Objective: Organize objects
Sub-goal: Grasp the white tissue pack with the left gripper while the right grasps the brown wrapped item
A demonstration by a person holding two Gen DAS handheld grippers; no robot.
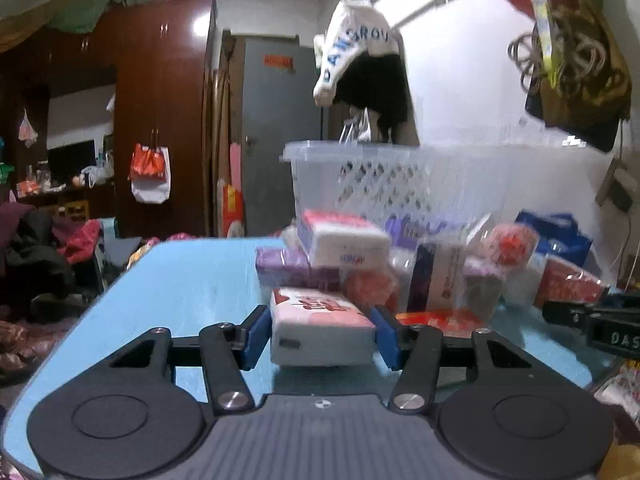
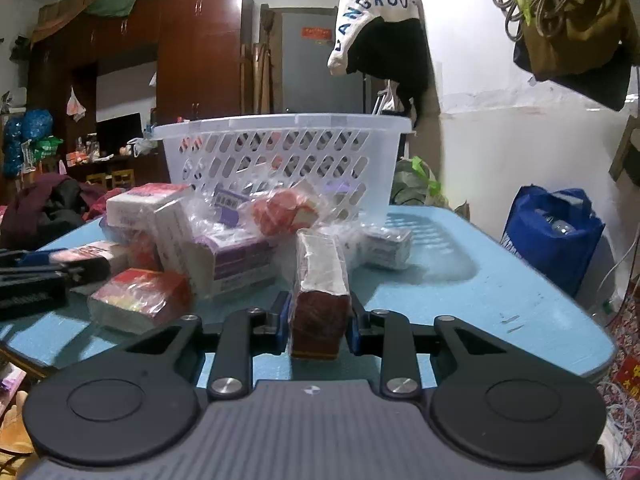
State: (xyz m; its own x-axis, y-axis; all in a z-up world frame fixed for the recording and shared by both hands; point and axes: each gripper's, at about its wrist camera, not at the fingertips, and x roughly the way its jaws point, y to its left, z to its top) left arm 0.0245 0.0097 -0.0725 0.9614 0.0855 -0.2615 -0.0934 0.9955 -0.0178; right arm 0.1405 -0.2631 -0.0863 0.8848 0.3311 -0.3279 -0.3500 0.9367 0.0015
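A pile of wrapped tissue packs (image 1: 400, 264) lies on the blue table (image 1: 192, 280) in front of a white plastic basket (image 1: 400, 176). My left gripper (image 1: 318, 336) is shut on a pink and white tissue pack (image 1: 320, 328) at the near edge of the pile. In the right wrist view the pile (image 2: 224, 248) and the basket (image 2: 280, 156) show too. My right gripper (image 2: 318, 320) is shut on a red tissue pack (image 2: 320, 292) standing on edge. The left gripper shows at the left edge of the right wrist view (image 2: 36, 280).
A blue bag (image 2: 552, 232) stands right of the table (image 2: 480, 300). Clothes hang above the basket (image 2: 380, 28), and a bag with cords hangs at the upper right (image 2: 572, 20). Wardrobes and clutter fill the room to the left (image 2: 120, 80).
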